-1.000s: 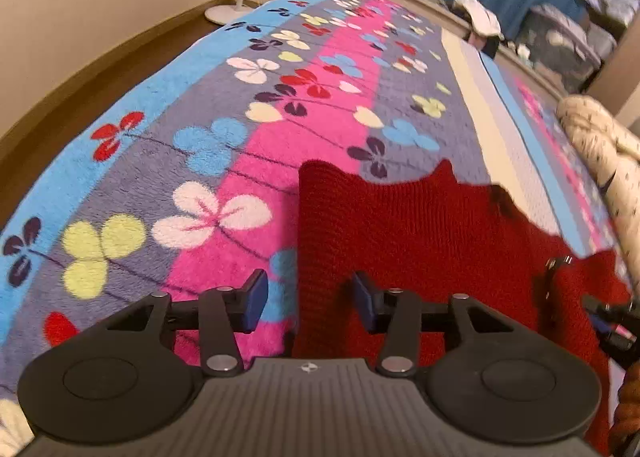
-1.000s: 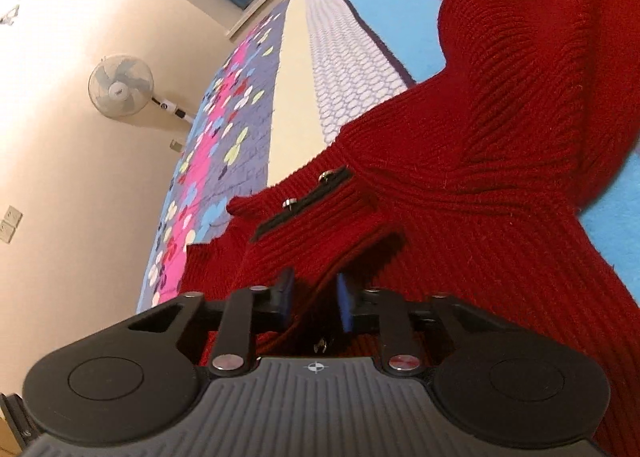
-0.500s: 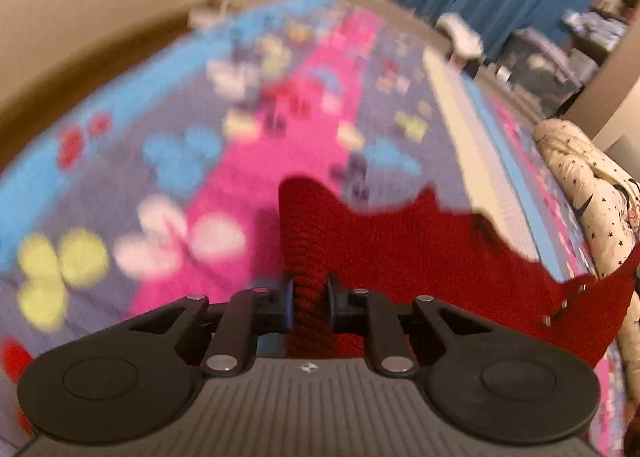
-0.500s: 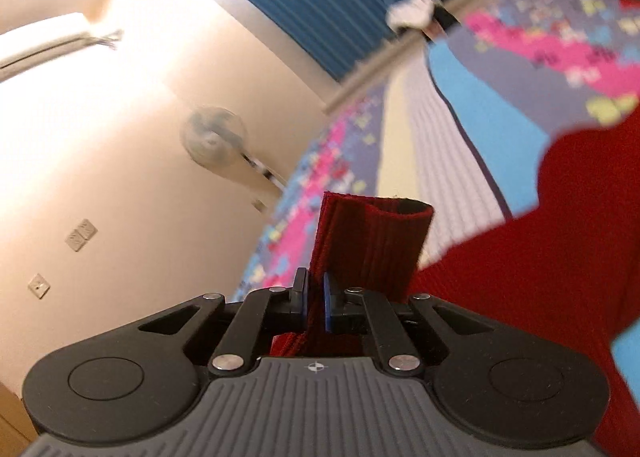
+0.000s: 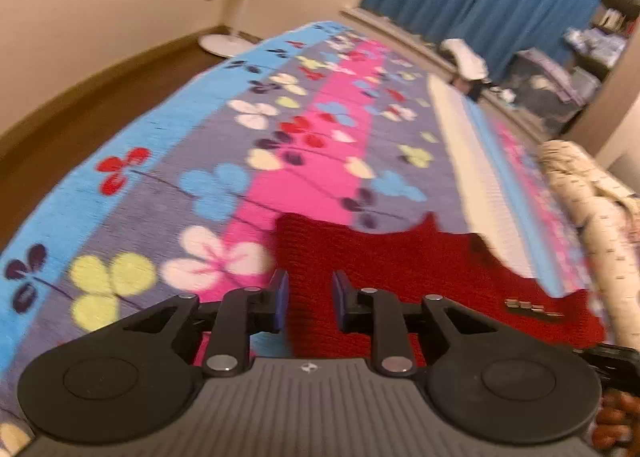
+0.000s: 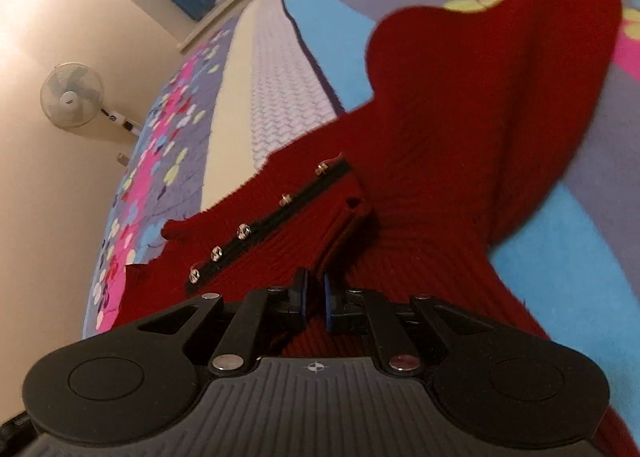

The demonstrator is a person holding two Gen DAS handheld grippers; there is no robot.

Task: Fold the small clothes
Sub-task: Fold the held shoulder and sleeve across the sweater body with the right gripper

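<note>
One red knitted garment point(image 5: 400, 269) lies spread on the bed's flowered blanket point(image 5: 200, 161), filling the lower centre and lower right of the left wrist view and most of the centre and right of the right wrist view. The ribbed knit appears soft, limp and fairly light; it is judged to drape and stretch rather than hold a crease, so edges, hems or the firmer trimmed band look like the soundest places to take hold. The left tongs point(image 5: 307, 305) stand moderately apart, straddling the garment's left edge low in the frame, gripping nothing. The right tongs point(image 6: 315, 303) stand narrowly apart, a ribbed fold of the knit running between them; whether they actually pinch it cannot be told. A black strip point(image 6: 272, 217) crosses the middle left of the right wrist view and carries five shiny studs point(image 6: 243, 231). Counted: one garment, two tongs, one strip, five studs. One standing fan point(image 6: 71, 95) appears at the left against the wall, blue curtains point(image 5: 492, 5) at upper right of the left wrist view.
</note>
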